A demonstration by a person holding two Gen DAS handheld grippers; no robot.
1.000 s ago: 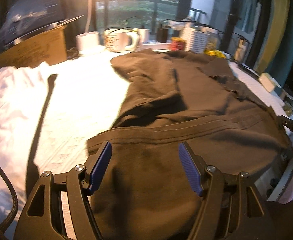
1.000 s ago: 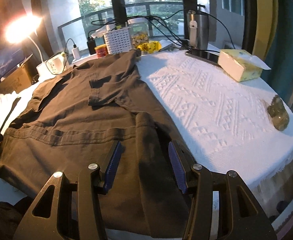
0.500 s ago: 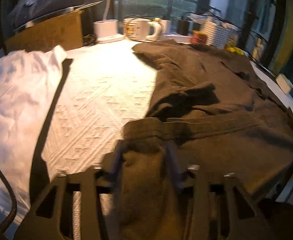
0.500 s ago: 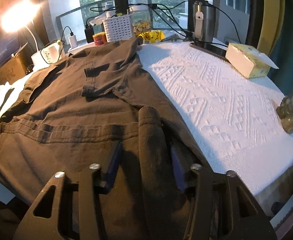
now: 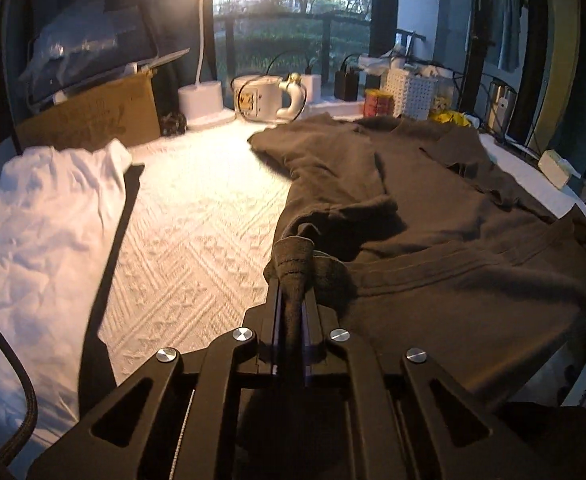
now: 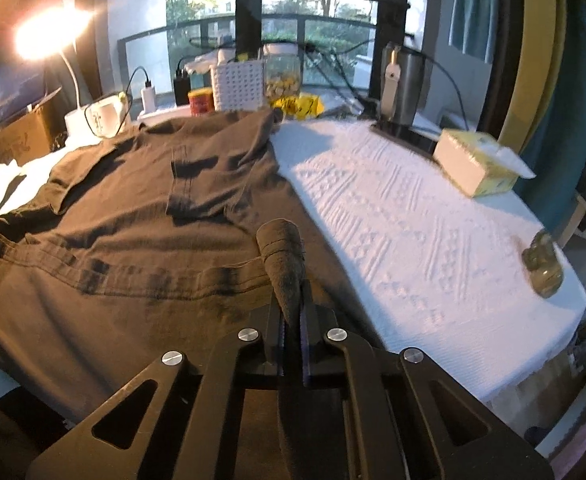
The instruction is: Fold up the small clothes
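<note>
Table: the white textured cloth (image 6: 413, 224) fills my right wrist view from centre to the right edge, and the left half of my left wrist view.
Shirt: the dark brown shirt (image 6: 141, 216) lies spread flat on it, collar end toward the top of the frame, hem band running across the lower left; in the left wrist view it takes the right half.
White garment: a crumpled white piece (image 5: 41, 216) sits at the left edge of the left wrist view, apart from the shirt and, I judge, waiting its turn.
Right gripper: my right gripper (image 6: 293, 320), bottom centre, has its jaws pinched together on a bunched roll of the shirt's hem.
Left gripper: my left gripper (image 5: 293, 308), bottom centre, is likewise clamped on a gathered hem corner.
Progress: early, I judge. Both hem corners are gripped, but no fold shows yet; carrying the hem up toward the collar and the side folds remain.
</note>
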